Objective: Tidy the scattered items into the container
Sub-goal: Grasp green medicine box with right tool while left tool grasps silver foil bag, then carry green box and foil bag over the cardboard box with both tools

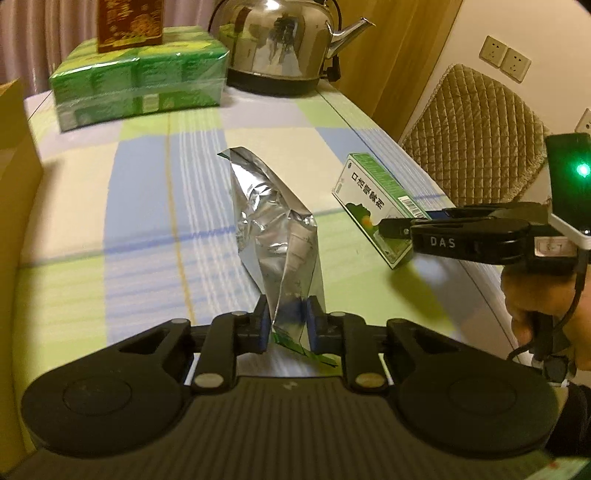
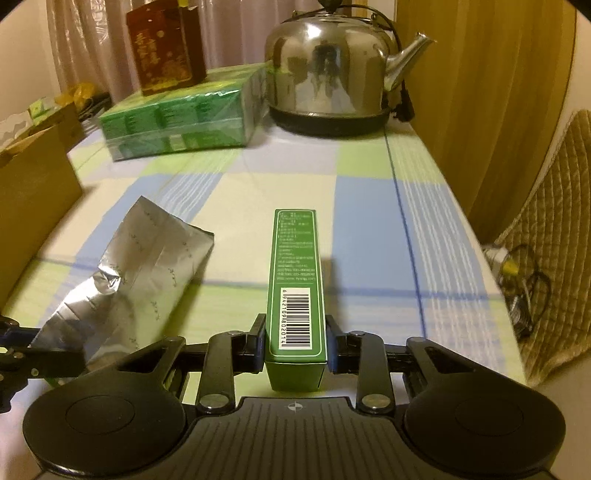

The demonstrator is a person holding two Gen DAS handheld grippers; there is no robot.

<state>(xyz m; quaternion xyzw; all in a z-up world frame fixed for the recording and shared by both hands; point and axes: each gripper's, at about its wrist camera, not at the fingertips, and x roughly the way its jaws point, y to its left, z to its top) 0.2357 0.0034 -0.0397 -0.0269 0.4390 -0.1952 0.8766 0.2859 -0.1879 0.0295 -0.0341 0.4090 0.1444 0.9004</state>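
Left wrist view
Left gripper: closed tight on the near end of a crumpled silver foil pouch, pads pressing its lower edge.
Foil pouch: stood up from the jaws and leaned away over the checked tablecloth; probably pinched by its edge because the flattened seal gave the pads something thin to bite.
Right gripper: reached in from the right, fingers clamped on a green and white medicine box; the person's hand wrapped its handle.
Cardboard carton: at the far left edge, likely the container meant for the items; only one brown wall seen.
Far end: wrapped green pack of cartons with a red-brown box on top, steel kettle to its right.

Right wrist view
Right gripper: closed on the medicine box, one pad on each long side near the barcode end.
Medicine box: pointed straight away, narrow barcode face up; gripped across its narrow width, probably so the jaws could span it.
Foil pouch: left of the box, apart from it, its near end in the left gripper at the left edge.
Cardboard carton: left side, open top, beyond the pouch; neither item inside it yet.
Judgement: both items seemed gripped and ready to carry left to the carton.
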